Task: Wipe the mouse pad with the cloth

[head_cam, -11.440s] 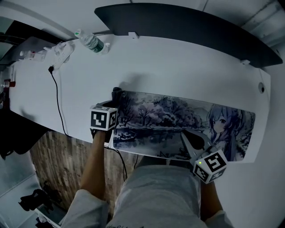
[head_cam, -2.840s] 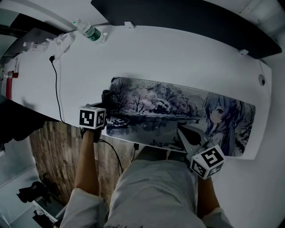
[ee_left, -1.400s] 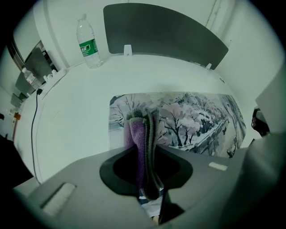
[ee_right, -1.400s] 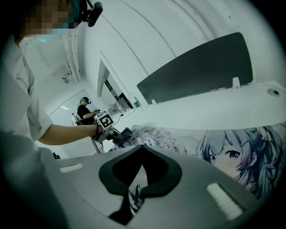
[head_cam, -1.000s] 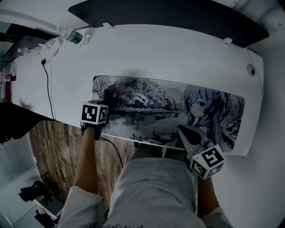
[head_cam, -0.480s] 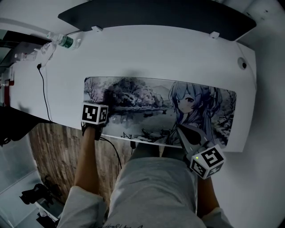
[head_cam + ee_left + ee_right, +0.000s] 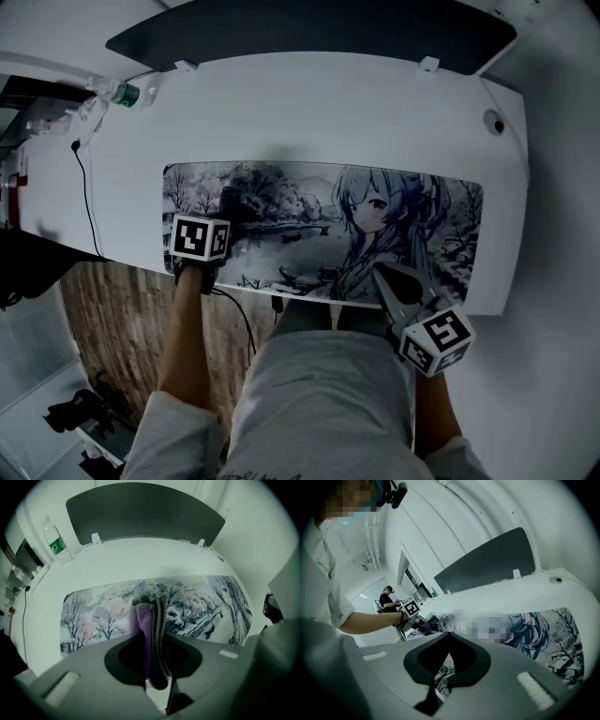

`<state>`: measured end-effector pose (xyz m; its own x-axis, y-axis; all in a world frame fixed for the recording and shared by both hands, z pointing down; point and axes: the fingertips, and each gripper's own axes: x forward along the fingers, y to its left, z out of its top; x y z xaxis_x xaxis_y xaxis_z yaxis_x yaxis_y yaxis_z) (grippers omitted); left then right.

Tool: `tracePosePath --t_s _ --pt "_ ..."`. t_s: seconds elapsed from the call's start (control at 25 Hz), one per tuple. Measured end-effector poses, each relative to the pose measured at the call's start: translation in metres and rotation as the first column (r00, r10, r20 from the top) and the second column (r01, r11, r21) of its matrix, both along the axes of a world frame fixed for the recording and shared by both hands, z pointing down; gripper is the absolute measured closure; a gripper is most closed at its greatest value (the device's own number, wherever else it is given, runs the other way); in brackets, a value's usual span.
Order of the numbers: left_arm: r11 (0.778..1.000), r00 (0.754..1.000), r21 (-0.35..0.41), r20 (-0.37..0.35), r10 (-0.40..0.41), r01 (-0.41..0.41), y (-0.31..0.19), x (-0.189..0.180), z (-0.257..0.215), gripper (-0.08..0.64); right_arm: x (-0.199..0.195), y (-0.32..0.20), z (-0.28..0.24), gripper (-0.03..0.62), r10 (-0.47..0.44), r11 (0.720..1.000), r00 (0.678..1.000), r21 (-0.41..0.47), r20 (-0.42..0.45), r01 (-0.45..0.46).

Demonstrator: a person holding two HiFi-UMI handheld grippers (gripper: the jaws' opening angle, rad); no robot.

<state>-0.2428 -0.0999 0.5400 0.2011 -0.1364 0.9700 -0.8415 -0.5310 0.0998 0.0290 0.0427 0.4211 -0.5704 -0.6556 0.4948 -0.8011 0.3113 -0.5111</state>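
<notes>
A long printed mouse pad (image 7: 319, 220) lies across the white desk (image 7: 309, 112). My left gripper (image 7: 223, 208) is over the pad's left part and is shut on a folded purple and grey cloth (image 7: 146, 620), which sticks out past the jaws onto the pad (image 7: 197, 602). The cloth (image 7: 228, 200) shows as a dark lump in the head view. My right gripper (image 7: 382, 274) is shut with nothing between its jaws, its tip at the pad's near edge right of the middle. In the right gripper view, the right gripper (image 7: 449, 633) points along the pad (image 7: 543, 630) towards the left gripper (image 7: 421, 620).
A water bottle (image 7: 117, 94) and a black cable (image 7: 86, 202) are at the desk's far left. A dark panel (image 7: 309, 33) runs along the desk's back edge. A round cable hole (image 7: 494, 122) is at the far right. Another person (image 7: 387, 598) stands far off.
The head view has shifted right along the desk. Both grippers now sit further right along the pad, the left one still shut on the cloth.
</notes>
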Motion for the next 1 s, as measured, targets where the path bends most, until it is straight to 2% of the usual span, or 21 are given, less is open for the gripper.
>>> tracePosePath --t_s 0.64,1.0 --pt "0.999 0.999 -0.016 -0.035 0.037 -0.037 0.023 0.081 0.001 0.453 0.050 0.019 0.001 0.586 0.009 1.000 1.000 0.020 0.010 -0.009" --pt "0.995 0.994 -0.027 -0.058 0.089 -0.091 0.038 0.129 -0.001 0.453 0.072 0.025 -0.001 0.586 0.021 0.999 1.000 0.032 0.017 -0.021"
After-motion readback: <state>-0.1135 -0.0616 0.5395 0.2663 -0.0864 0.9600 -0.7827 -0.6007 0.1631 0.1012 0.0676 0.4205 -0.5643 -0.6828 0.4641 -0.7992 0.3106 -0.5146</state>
